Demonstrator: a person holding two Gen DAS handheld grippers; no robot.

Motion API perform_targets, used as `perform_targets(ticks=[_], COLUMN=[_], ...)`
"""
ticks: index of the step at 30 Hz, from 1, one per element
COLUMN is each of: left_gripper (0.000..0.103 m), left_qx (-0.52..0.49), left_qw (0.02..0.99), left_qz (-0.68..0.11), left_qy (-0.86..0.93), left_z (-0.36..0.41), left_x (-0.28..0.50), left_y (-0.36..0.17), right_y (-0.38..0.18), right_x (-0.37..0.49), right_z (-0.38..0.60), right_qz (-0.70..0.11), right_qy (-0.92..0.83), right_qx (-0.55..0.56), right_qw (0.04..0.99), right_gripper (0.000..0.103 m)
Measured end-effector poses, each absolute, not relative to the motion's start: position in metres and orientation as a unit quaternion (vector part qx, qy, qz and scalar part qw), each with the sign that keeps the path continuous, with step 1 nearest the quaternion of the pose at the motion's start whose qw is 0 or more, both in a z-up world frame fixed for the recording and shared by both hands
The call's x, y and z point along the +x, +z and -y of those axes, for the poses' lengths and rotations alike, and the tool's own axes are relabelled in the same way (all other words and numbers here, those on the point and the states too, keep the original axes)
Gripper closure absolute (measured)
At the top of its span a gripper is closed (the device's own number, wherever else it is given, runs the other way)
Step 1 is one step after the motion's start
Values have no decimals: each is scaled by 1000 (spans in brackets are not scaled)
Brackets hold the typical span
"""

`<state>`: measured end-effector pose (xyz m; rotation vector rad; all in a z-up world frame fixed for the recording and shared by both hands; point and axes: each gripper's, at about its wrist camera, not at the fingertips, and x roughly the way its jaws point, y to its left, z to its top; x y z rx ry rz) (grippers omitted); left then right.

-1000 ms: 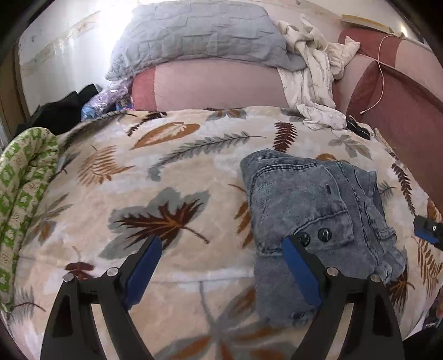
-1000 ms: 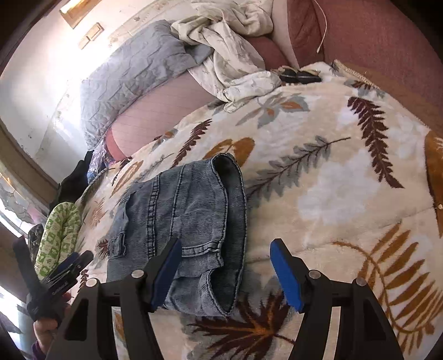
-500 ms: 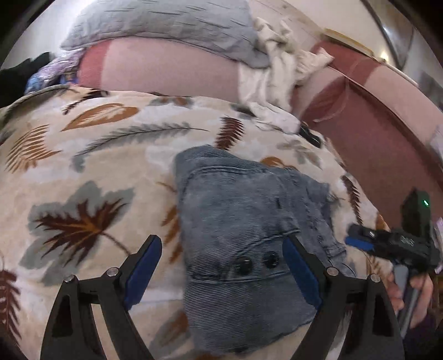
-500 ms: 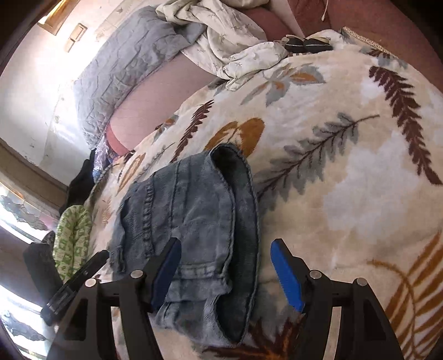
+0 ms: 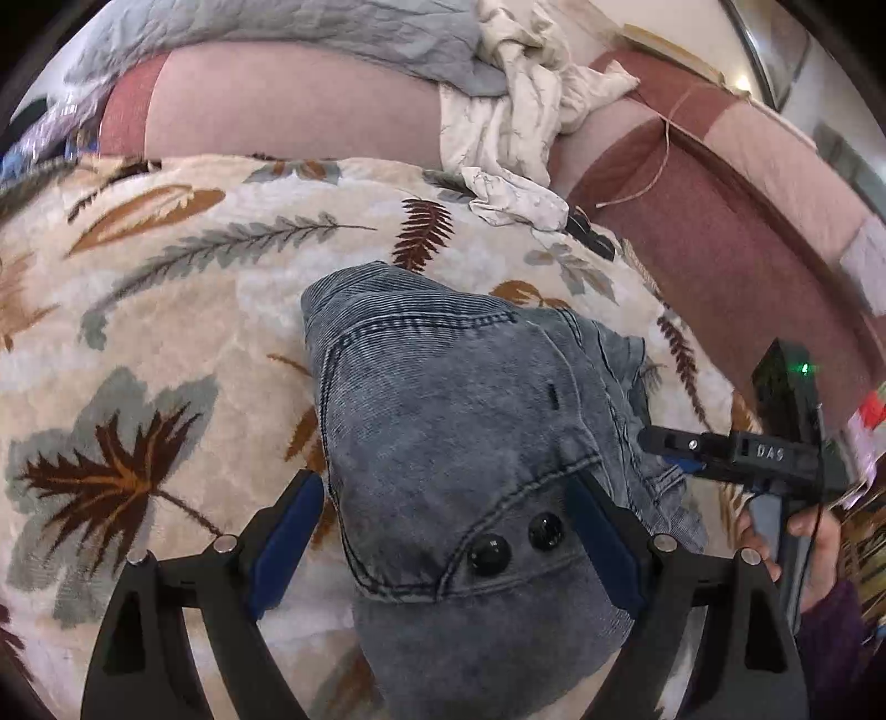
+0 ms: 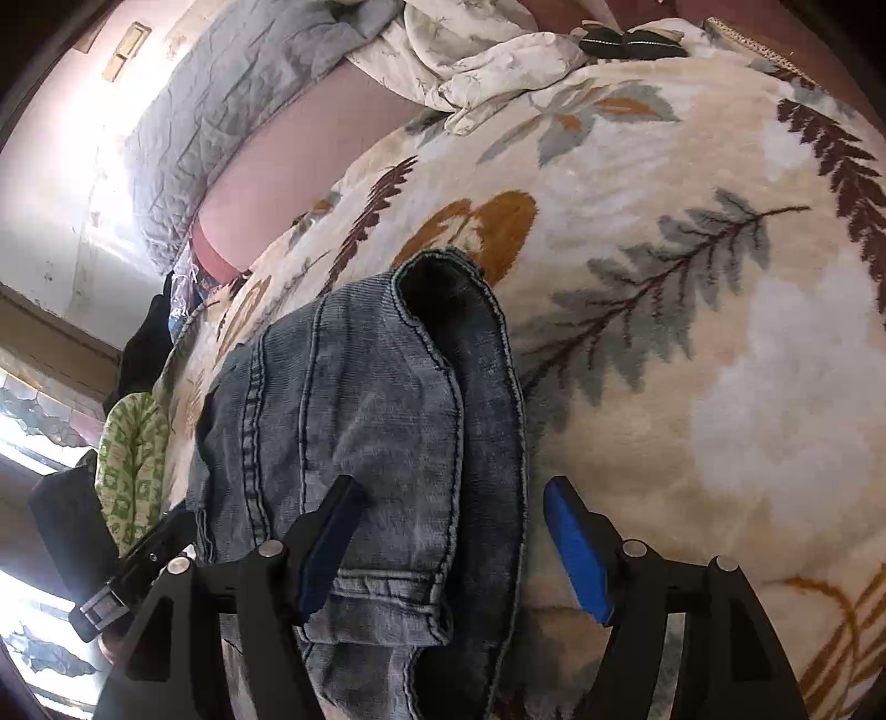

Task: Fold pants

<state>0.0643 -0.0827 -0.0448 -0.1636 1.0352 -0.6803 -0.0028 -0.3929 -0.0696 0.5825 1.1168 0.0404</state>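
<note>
The folded blue denim pants point(image 5: 454, 421) lie in a thick bundle on the leaf-print blanket point(image 5: 166, 332). My left gripper point(image 5: 443, 531) is open and tilted down over their near end, one finger on either side of the flap with two dark buttons. From the other side, the pants point(image 6: 360, 399) show a rolled hem and seams. My right gripper point(image 6: 451, 543) is open and straddles that folded edge, its left finger over the denim and its right finger over the blanket. The right gripper point(image 5: 681, 448), held in a hand, also appears beside the pants in the left wrist view.
A grey quilted pillow point(image 5: 310, 27) and a crumpled white cloth point(image 5: 520, 111) lie at the back against pink and maroon cushions point(image 5: 720, 232). A small black object point(image 6: 631, 41) sits at the blanket's far edge. A green patterned cloth point(image 6: 130, 459) hangs at the left.
Both grippers have sunk and closed in on the pants. The left view swung right, so the denim now lies between its fingers, and the right gripper came into its view.
</note>
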Motion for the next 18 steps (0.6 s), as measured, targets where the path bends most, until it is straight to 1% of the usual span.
perform_targets(ticks=[10,16,18], left_gripper=[13,13,13], left_qx=[-158,-153,-151], left_qw=[759,764,765], left_qz=[-537,-534,-533], left_qy=[-332,-330,-327], left_z=[75,79,80], left_x=[82,79,78], left_y=[-69,-66,-66], right_y=[-77,-81,-82], right_x=[13,21,25], right_z=[389,376,365], right_qz=[-521,-524,-527], right_qy=[38,74,78], right_qx=[294,305,289], right_qw=[800,792,796], right_gripper=[29,29,30])
